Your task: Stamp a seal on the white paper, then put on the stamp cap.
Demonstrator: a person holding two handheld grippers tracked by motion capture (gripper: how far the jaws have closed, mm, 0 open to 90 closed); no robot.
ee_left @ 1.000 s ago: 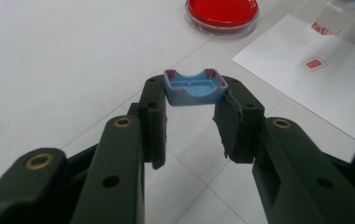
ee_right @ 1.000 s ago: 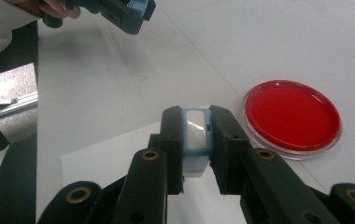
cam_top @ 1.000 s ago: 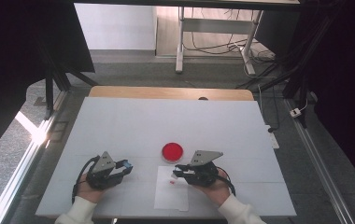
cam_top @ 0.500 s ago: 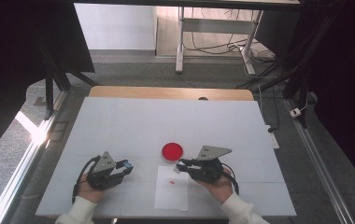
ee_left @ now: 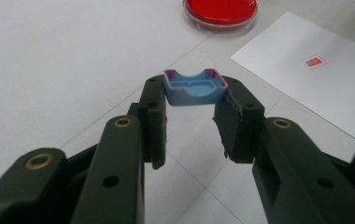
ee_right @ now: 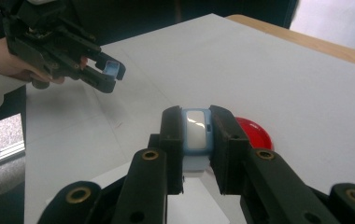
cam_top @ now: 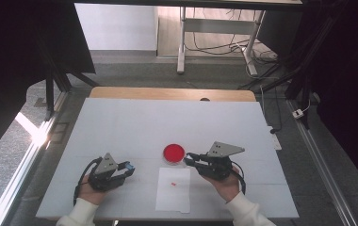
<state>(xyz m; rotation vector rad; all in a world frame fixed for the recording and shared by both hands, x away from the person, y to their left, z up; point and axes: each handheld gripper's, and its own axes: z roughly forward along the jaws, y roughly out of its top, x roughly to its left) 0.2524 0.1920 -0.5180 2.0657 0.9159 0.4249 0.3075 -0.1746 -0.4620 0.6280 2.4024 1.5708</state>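
My left gripper (cam_top: 128, 166) rests low at the table's front left, shut on a small blue cap-like piece (ee_left: 194, 87) with reddish edges, pinched between its tips. My right gripper (cam_top: 190, 158) hovers just right of a round red dish (cam_top: 174, 153), pointing left, and is shut on a light blue block with a white face (ee_right: 195, 130). The dish (ee_right: 256, 132) lies right behind that block in the right gripper view. A white paper sheet (cam_top: 173, 193) with a small red square mark (cam_top: 173, 183) lies in front of the dish, between the two hands.
The white table (cam_top: 167, 122) has a wooden strip (cam_top: 167, 93) along its far edge. A dark frame post (cam_top: 50, 94) stands off the left side, and cables and desk legs (cam_top: 215, 42) lie beyond the table. A person's hand (ee_right: 7, 56) holds the left gripper.
My right gripper has lifted and shifted right and away from the paper, ending beside the red dish with the block still in it. The left gripper has stayed put.
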